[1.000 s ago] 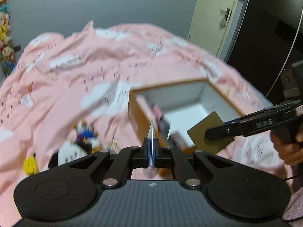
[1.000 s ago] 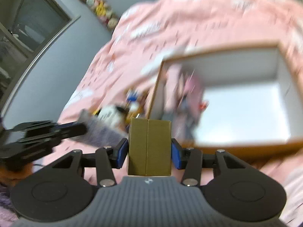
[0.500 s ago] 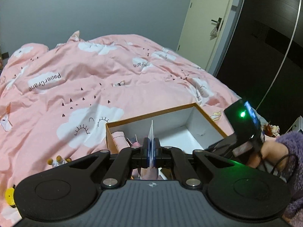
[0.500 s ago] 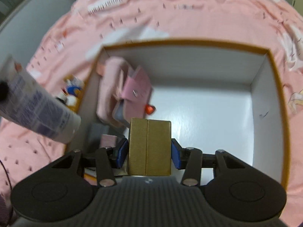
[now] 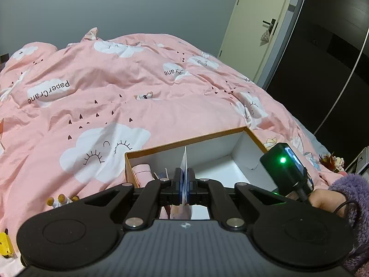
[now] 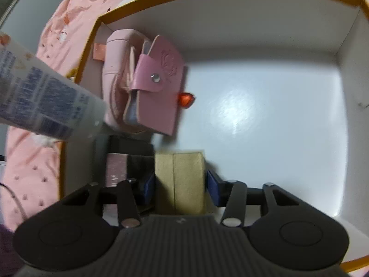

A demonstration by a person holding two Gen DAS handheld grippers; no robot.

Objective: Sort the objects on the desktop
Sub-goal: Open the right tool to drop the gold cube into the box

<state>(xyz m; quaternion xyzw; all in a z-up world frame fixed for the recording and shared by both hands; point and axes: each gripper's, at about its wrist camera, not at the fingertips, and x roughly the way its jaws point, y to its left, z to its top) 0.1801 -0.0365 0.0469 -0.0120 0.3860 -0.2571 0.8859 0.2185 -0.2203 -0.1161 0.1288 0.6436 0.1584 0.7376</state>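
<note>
Left gripper (image 5: 184, 185): jaws closed flat on the crimped end of a white tube (image 6: 43, 106), which is sticking out ahead of them over the box's left edge.

Right gripper (image 6: 180, 182): jaws opening, a gold box (image 6: 180, 180) sitting between them with a visible gap at each blue pad, low inside the cardboard box (image 6: 299, 7).

Ahead and left of the right jaws: a pink wallet (image 6: 156, 92) leaning on a pink pouch (image 6: 117, 53); a small red item (image 6: 185, 99) lying beside them.

The box is resting on a pink bed quilt (image 5: 103, 97).
</note>
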